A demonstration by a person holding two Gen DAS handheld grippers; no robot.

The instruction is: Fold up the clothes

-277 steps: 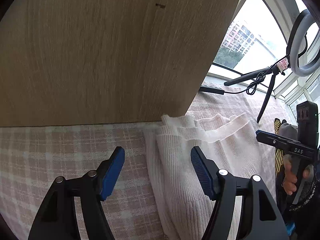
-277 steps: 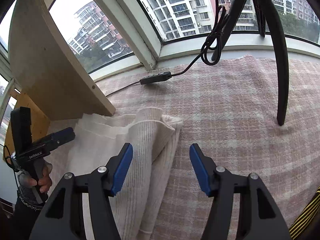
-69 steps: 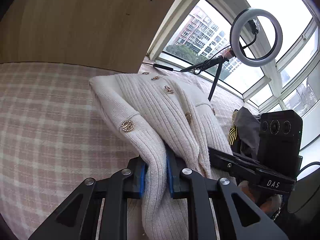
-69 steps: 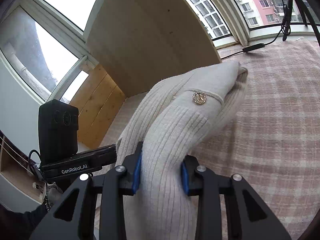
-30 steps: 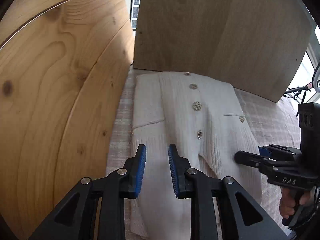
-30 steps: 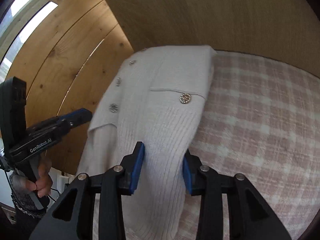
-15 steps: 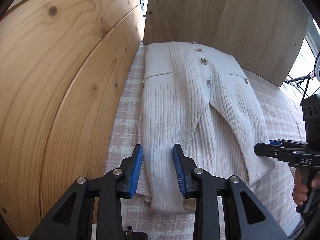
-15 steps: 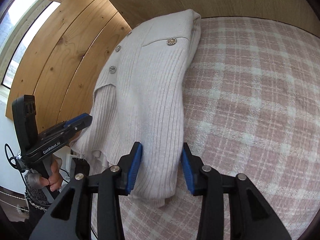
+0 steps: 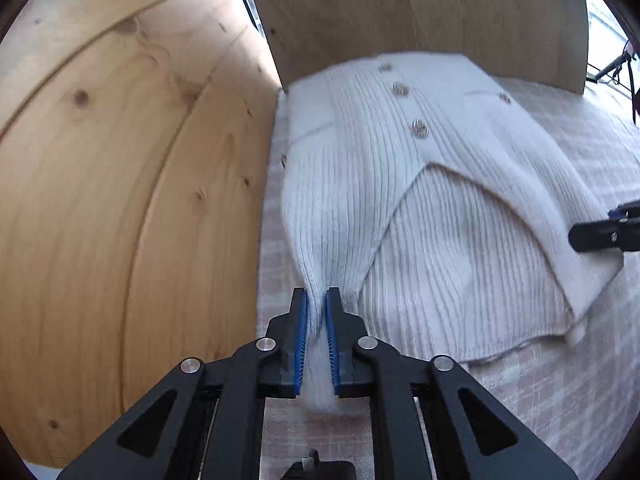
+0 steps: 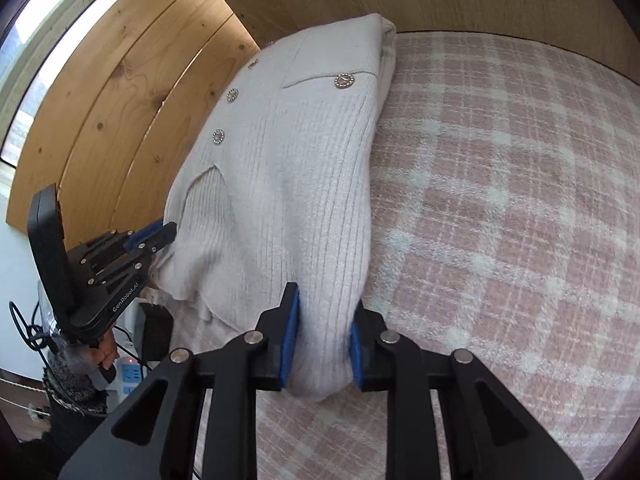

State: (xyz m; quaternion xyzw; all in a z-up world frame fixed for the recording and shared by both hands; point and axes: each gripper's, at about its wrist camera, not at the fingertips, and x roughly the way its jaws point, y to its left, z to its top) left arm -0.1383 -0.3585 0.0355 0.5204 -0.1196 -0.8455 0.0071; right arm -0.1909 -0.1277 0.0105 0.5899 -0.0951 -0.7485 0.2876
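From your left wrist view, your left gripper pointed forward and low over the pink-and-white plaid cloth surface, its blue-padded fingers pinched tight on the near left hem of the cream ribbed-knit cardigan with metal buttons. The cardigan lay spread flat, collar end against the pale wooden back board, with the knotty pine side panel just beside it. Your right gripper showed at the far hem corner.

From your right wrist view, your right gripper was clamped on a thick bunch of the cardigan. Your left gripper held the opposite corner near the pine panel.
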